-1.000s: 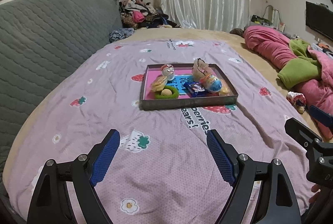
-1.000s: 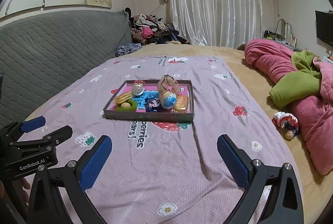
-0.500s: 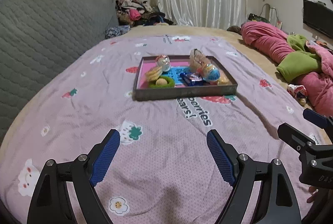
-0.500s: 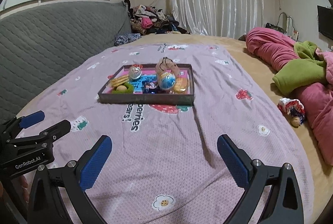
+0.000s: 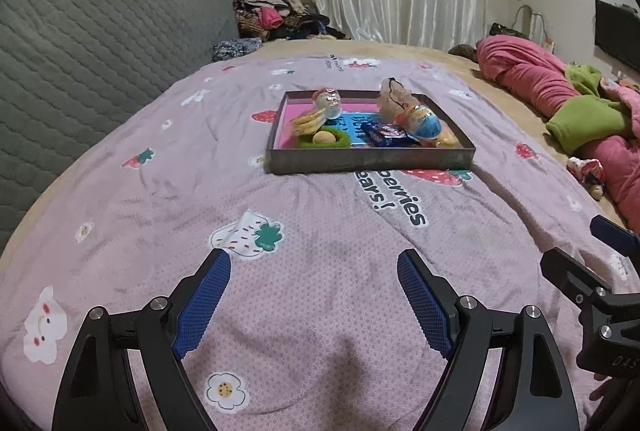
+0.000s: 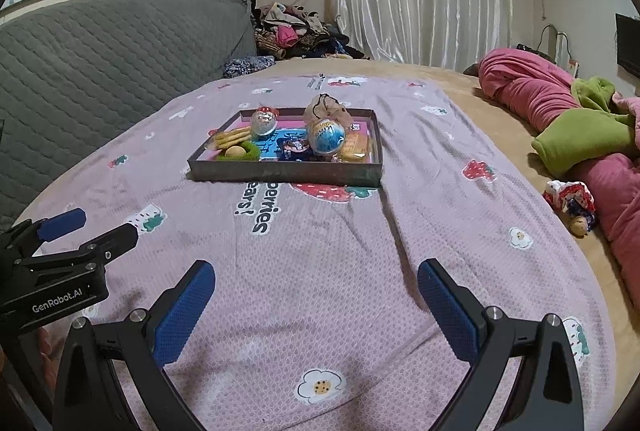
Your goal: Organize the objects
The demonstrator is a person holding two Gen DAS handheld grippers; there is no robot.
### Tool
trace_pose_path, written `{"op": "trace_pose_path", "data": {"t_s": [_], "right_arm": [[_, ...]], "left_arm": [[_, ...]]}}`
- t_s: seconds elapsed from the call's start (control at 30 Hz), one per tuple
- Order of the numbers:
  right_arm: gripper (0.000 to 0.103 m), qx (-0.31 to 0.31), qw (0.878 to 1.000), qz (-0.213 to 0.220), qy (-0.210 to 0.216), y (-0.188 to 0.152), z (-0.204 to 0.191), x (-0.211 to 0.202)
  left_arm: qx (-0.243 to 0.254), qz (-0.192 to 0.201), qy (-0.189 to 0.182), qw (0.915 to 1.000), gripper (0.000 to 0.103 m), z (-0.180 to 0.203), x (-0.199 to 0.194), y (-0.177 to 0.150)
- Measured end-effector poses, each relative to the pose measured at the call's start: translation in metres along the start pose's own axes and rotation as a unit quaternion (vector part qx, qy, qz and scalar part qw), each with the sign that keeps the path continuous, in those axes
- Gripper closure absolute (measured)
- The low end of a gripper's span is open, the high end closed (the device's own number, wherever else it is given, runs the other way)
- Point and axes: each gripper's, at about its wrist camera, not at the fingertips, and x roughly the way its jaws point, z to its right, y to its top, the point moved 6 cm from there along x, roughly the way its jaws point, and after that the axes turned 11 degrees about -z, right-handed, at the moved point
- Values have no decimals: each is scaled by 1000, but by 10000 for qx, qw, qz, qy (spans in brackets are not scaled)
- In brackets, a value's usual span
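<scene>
While both tools hang low over the near edge of the bed, neither carries anything: the left gripper (image 5: 314, 297) has its blue pads spread wide and bare, and the right gripper (image 6: 316, 301) is released just the same, with only the pink strawberry-print bedspread (image 6: 340, 271) showing between the fingers.

Further out, at 12 o'clock from the pair, sits 1 shallow dark tray (image 6: 286, 173) on the bedspread, well apart from both tools. The objects to organize lie in it. I count 1 green ring (image 6: 244, 153) with a round biscuit in its middle at the tray's 7 o'clock, 1 stack of crackers (image 6: 230, 137) just behind it, 1 clear capsule (image 6: 264, 122) at 11 o'clock, 1 blue capsule egg (image 6: 326, 137) near the centre-right, 1 dark blue wrapped snack (image 6: 294, 147) touching its left side, 1 cracker packet (image 6: 354, 147) at 4 o'clock, and 1 beige drawstring pouch (image 6: 326, 111) at the far rim.

The trouble I foresee is crowding: the egg, wrapper and packet press together, so a closing jaw could pinch 2 at once or send the round egg rolling. The mattress is soft, so pressing down may tilt the tray.

Beyond, at 2 o'clock, lies 1 small doll (image 6: 572, 203) beside rumpled pink and green bedding (image 6: 576, 135).
</scene>
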Motion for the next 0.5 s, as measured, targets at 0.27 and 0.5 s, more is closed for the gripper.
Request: {"op": "trace_pose_path", "data": {"t_s": [0.27,0.5], "right_arm": [[1,-14,10000,-87,-20,-3,0,8],[1,-1,9999,-103,-54,-5,1,10]], "left_arm": [[-48,-15,-5,10000,17,-2,3,-1],[-65,-36,-19,10000,17,-3,6,-2]]}}
